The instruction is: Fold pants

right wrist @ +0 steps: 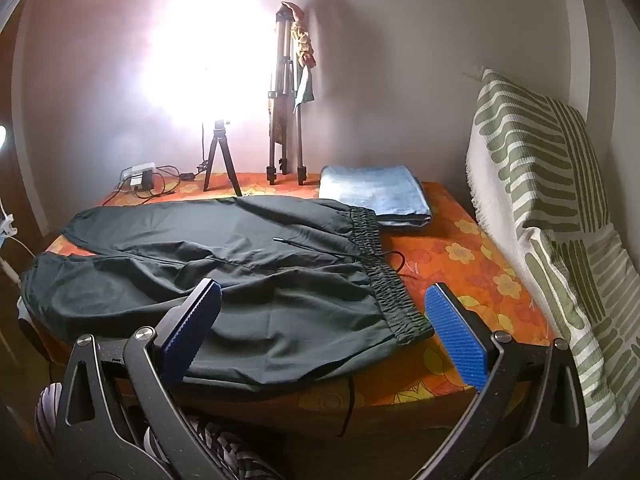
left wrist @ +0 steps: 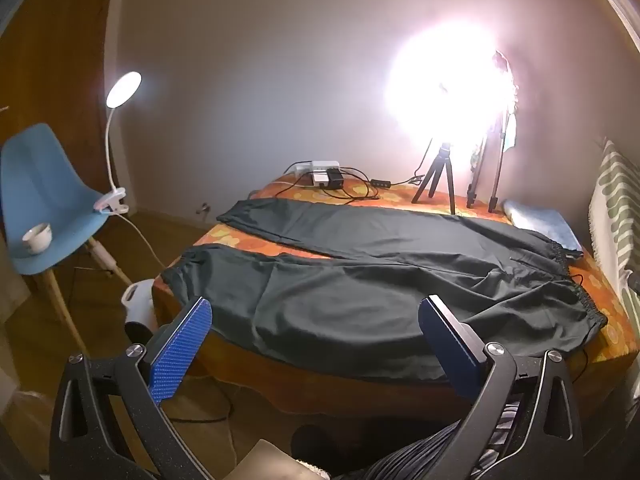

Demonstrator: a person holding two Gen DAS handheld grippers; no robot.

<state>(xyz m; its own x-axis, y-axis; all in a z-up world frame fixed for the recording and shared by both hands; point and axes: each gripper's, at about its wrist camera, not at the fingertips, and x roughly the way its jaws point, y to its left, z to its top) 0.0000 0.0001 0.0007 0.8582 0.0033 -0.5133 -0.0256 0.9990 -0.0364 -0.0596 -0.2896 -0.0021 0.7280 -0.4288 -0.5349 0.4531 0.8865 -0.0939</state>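
the dark pants (left wrist: 360,280) are laid flat on the table (right wrist: 472,280), legs apart, ready for folding; left gripper (left wrist: 316,340) and right gripper (right wrist: 324,328) are held spread above the near edge, nothing pinched.

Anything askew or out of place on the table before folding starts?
The pants lie flat but their near leg overhangs the table's front edge, and the drawstring trails loose onto the cloth. Both grippers, left and right, hang open, touching nothing.
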